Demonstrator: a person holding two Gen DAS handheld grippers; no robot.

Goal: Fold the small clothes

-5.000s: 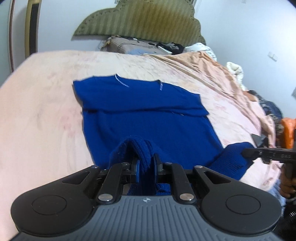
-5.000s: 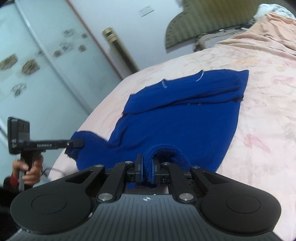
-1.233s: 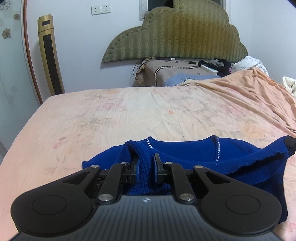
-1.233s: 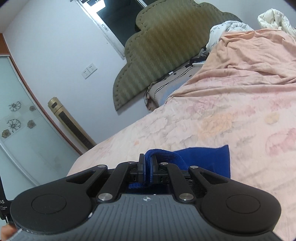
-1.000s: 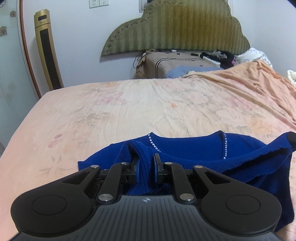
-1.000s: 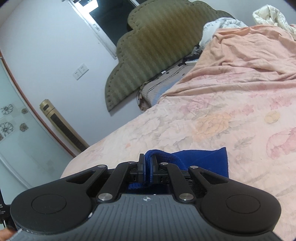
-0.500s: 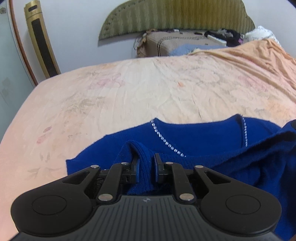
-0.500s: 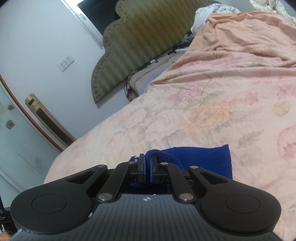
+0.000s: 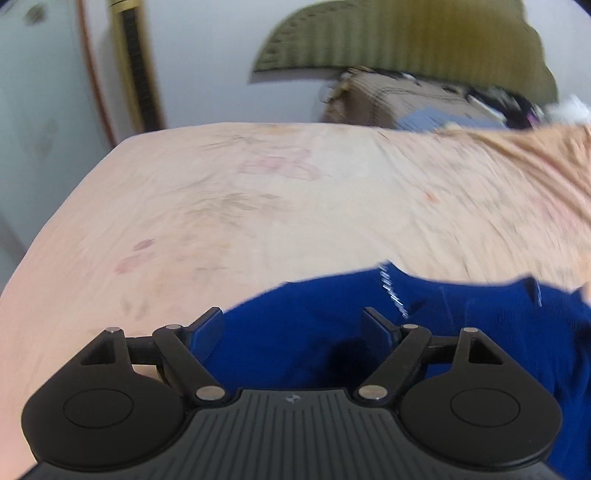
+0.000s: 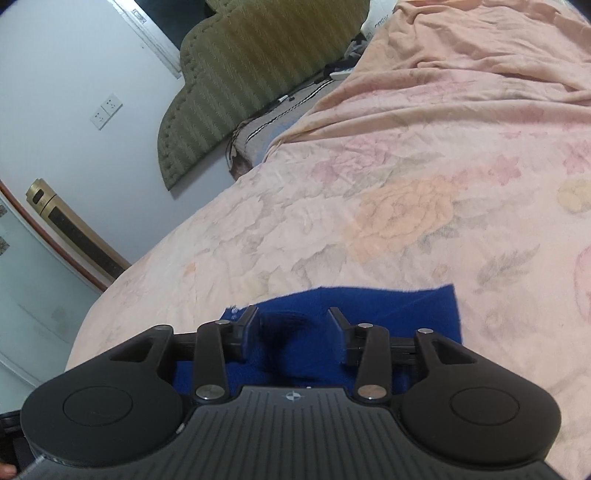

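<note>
A blue knit sweater (image 9: 461, 325) lies folded on the pink flowered bedsheet (image 9: 258, 206), its beaded neckline to the right of centre in the left wrist view. My left gripper (image 9: 293, 325) hovers over the sweater's left part with its jaws opening wide; the cloth lies below and between them, and the pads do not press on it. In the right wrist view the sweater (image 10: 399, 306) shows its straight right edge. My right gripper (image 10: 291, 325) is also opening, its pads apart above the blue cloth, which has dropped free.
A green padded headboard (image 9: 406, 33) and a brown pillow pile (image 9: 399, 99) stand at the far end. A rumpled peach blanket (image 10: 480, 55) covers the bed's right side. A gold standing unit (image 9: 136, 66) is against the wall on the left.
Both grippers were shut on folds of the blue sweater; now both have opened and let the cloth fall. Both views have tipped down toward the bed.
</note>
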